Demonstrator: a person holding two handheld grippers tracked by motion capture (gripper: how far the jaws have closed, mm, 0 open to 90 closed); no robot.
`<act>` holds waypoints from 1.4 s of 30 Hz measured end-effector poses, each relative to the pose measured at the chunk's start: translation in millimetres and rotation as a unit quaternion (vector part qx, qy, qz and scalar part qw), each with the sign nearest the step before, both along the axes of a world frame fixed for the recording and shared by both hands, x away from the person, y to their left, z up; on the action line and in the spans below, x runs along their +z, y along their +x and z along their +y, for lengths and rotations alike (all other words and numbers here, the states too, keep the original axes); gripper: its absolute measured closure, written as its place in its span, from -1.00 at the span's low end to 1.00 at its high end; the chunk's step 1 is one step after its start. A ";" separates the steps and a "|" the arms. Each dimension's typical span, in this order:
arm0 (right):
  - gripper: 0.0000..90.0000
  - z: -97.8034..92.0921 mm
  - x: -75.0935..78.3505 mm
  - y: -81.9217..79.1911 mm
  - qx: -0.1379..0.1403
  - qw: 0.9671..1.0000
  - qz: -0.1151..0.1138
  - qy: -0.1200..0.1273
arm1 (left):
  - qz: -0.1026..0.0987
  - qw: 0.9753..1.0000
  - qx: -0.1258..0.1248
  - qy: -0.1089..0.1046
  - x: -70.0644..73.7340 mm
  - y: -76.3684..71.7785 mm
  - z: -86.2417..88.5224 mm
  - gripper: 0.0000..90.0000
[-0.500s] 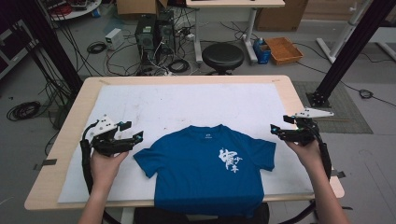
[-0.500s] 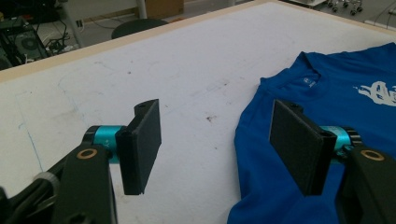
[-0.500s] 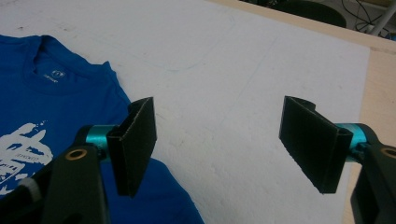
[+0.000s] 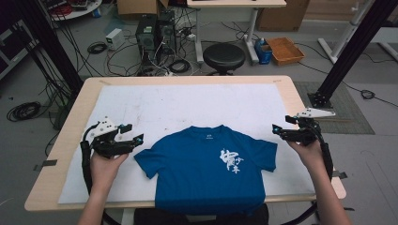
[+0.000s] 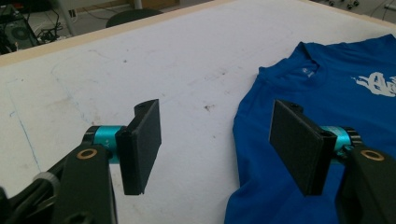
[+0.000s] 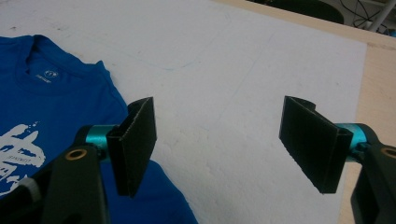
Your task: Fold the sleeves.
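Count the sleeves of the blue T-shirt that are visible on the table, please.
2. The left sleeve lies flat next to the left gripper; the right sleeve lies flat next to the right gripper. Both belong to the blue T-shirt.

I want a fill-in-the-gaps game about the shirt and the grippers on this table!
1. The T-shirt lying on the white mat is ____ in colour.
2. The print on the T-shirt's chest is ____ in colour.
3. The left gripper and the right gripper both have their jaws ____, holding nothing.
4. The T-shirt's hem hangs over the table's ____ edge.

Missing words: blue; white; open; near
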State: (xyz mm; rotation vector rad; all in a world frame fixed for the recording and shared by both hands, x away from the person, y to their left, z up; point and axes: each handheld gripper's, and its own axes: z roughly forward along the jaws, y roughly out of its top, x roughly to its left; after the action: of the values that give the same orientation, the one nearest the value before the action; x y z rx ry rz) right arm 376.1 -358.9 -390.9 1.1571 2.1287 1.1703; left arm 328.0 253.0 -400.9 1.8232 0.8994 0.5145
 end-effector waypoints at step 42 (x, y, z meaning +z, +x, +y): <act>-0.39 0.2 -1.9 2.0 -0.008 1.000 -0.001 -0.006 | 0.160 0.986 -0.029 -0.034 -36.8 -12.6 12.5 0.95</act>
State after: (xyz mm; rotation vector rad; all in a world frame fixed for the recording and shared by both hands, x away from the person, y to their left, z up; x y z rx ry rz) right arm 378.1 -358.7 -392.8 1.1652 2.1193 1.1485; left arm 315.3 265.5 -437.7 1.8934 1.0612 0.1519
